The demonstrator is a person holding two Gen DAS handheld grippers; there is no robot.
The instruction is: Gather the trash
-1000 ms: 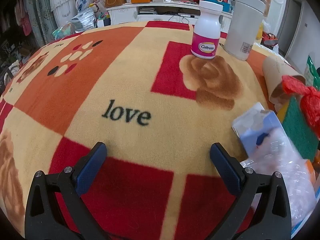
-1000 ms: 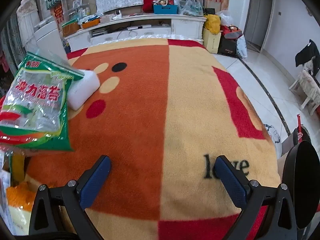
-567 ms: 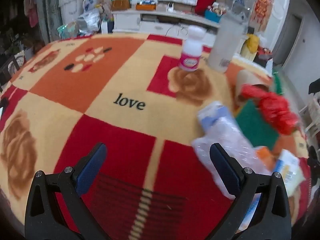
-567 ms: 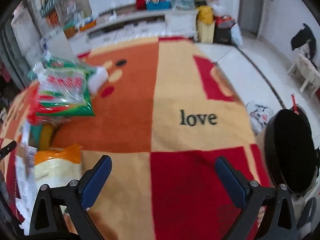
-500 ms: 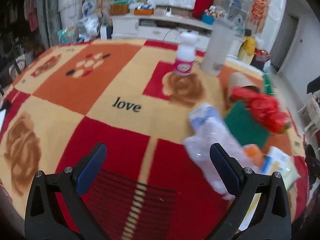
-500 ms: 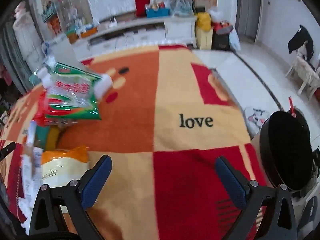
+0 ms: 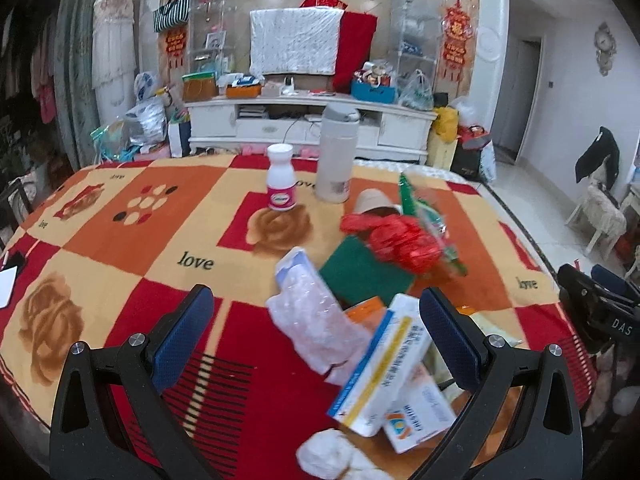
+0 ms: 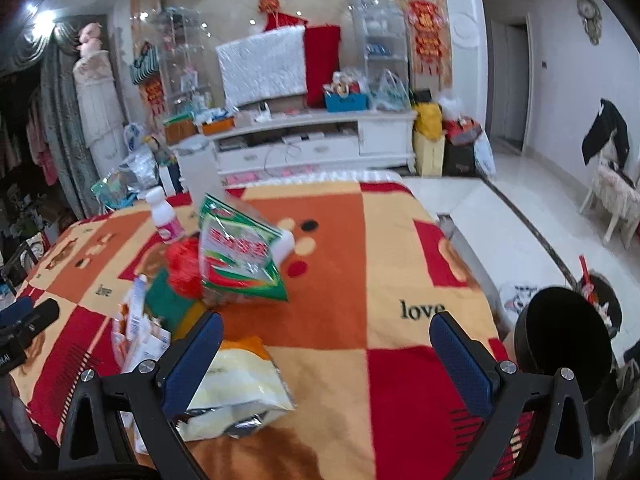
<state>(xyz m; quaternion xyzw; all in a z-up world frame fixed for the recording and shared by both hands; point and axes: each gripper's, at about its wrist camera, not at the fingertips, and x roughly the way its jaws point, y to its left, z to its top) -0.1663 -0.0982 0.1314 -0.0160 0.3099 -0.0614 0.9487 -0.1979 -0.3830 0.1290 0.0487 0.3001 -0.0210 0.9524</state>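
A pile of trash lies on the patterned blanket (image 7: 120, 220): a clear plastic wrapper (image 7: 316, 320), a white box with a blue and yellow stripe (image 7: 380, 364), a red plastic bag (image 7: 400, 240), a green pad (image 7: 364, 272) and a crumpled tissue (image 7: 332, 452). My left gripper (image 7: 316, 332) hangs open above the wrapper and box, holding nothing. In the right wrist view a green snack bag (image 8: 240, 256) and a yellow-white bag (image 8: 236, 384) lie ahead. My right gripper (image 8: 326, 356) is open and empty, its left finger over the yellow-white bag.
A white pill bottle (image 7: 281, 178) and a tall grey flask (image 7: 336, 152) stand at the far side of the table. A black round bin (image 8: 560, 336) sits on the floor beyond the table's right edge. A white cabinet (image 7: 312, 120) is behind.
Both grippers have pulled back and risen from the blanket, so the whole table and room now show. Both stay open and empty.
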